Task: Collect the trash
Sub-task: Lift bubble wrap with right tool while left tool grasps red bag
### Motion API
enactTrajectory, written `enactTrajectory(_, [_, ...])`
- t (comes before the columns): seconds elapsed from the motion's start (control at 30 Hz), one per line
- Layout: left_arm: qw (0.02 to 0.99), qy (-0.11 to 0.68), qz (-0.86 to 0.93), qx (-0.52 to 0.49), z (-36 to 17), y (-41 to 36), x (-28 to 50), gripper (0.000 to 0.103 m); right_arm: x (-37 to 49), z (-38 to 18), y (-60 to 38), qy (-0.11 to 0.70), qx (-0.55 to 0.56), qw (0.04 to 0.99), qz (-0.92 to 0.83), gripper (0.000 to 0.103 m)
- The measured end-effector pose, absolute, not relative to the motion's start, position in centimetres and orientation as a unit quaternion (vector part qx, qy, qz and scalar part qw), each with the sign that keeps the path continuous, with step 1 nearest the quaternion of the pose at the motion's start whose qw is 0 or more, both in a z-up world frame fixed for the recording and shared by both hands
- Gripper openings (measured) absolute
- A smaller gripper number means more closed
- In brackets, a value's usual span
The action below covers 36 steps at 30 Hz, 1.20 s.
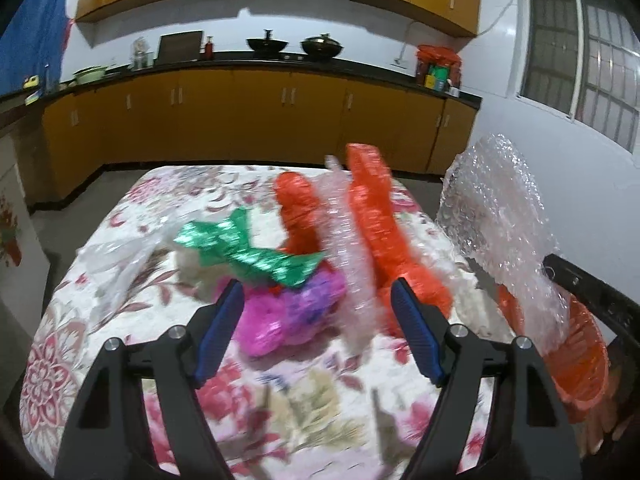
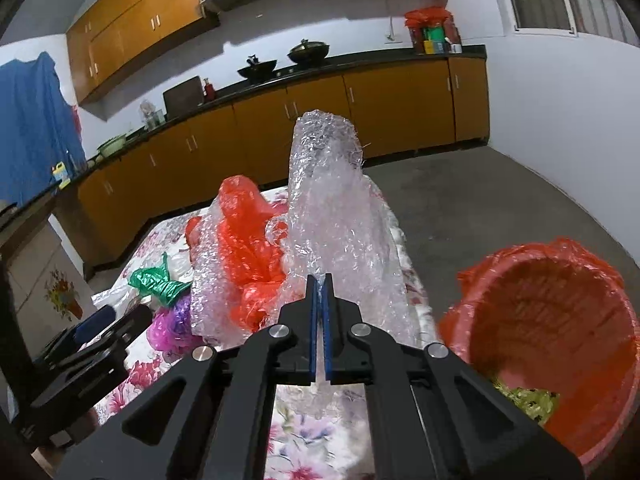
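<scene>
The right gripper [image 2: 320, 280] is clamped on a bubble wrap sheet [image 2: 332, 208] raised above the table [image 2: 304, 440]. Step in hand: transfer. Next: swing right over the red bin [image 2: 600, 360], then release. The left gripper [image 1: 316, 292] stands open near the purple wrapper [image 1: 292, 312].

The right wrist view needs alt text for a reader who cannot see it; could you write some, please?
The right gripper is shut on a sheet of bubble wrap, held above a floral-clothed table. A red-lined bin gapes at right; red bags lie behind.
</scene>
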<state>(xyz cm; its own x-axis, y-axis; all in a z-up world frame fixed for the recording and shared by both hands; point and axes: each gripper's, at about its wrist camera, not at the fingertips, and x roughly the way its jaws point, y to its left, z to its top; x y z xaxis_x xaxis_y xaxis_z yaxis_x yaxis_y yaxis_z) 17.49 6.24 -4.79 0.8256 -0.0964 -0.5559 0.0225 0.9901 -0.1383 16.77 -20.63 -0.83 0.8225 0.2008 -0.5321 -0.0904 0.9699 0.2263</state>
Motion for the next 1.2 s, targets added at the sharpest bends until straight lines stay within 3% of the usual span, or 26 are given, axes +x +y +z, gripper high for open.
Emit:
enactTrajectory(0.4, [0.943,0.328,-0.060,0.006,-6.7,-1.7,22.4,0.067,14.7,-0.5,-26.8,0.276,0.114,0.954,0.022,0.003])
enactTrajectory(0.67, [0.928,0.370,-0.049,0.008,-9.5,-2.6,25.3,0.067,14.6,-1.6,-28.5,0.284,0.124,0.951,0.015,0.003])
enactTrajectory(0.73, [0.926,0.373,-0.057,0.005,-9.8,-2.5,25.4,0.060,14.7,-1.9,-28.8,0.286,0.128,0.949,0.014,0.003])
enactTrajectory(0.8, [0.923,0.378,-0.072,0.000,-10.2,-2.5,25.5,0.041,14.6,-2.1,-28.9,0.288,0.131,0.949,0.014,0.003])
enactTrajectory(0.9, [0.923,0.377,-0.082,-0.001,-10.5,-2.7,25.3,0.030,14.7,-2.3,-29.0,0.290,0.133,0.948,0.014,0.003])
enactTrajectory(1.2, [0.931,0.353,-0.091,-0.008,-9.1,-1.7,23.1,0.024,14.5,-1.9,-28.8,0.287,0.133,0.949,0.017,0.003])
